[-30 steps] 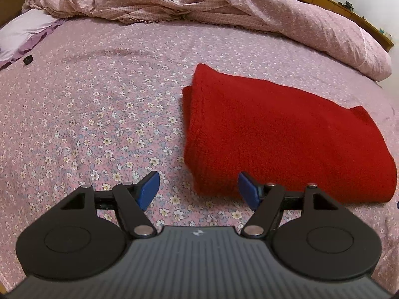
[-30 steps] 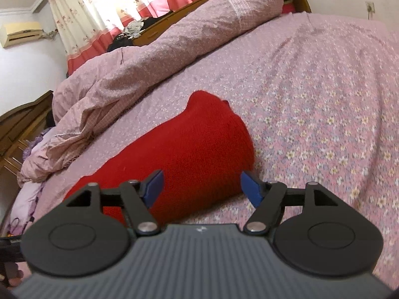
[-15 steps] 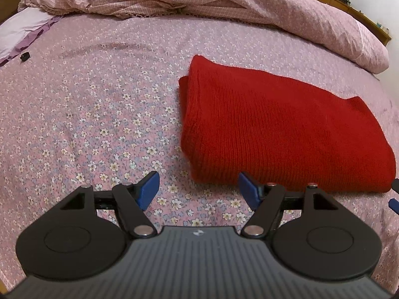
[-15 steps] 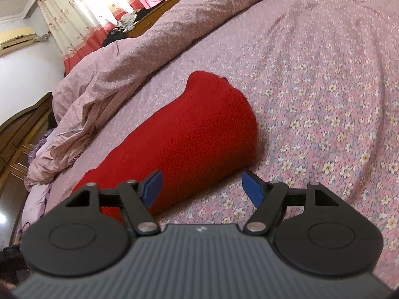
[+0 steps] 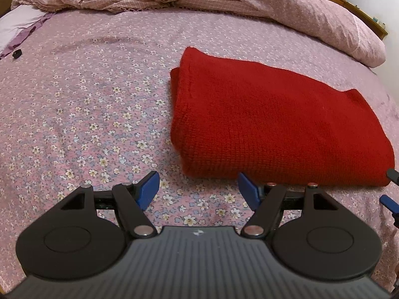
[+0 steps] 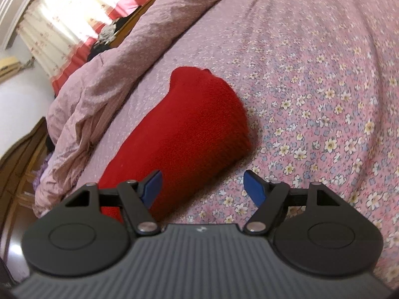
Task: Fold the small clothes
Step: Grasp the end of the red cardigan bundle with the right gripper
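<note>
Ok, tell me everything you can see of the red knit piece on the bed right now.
The red knit garment looks like thick, fuzzy wool in a plain solid red. It is folded into a compact, roughly rectangular bundle, with stacked layers showing along its rounded left edge in the left wrist view. It lies flat on the pink floral bedsheet, apart from the crumpled quilt behind it. Nothing grips or touches it; only the sheet bears it. What kind of garment it is cannot be told.
</note>
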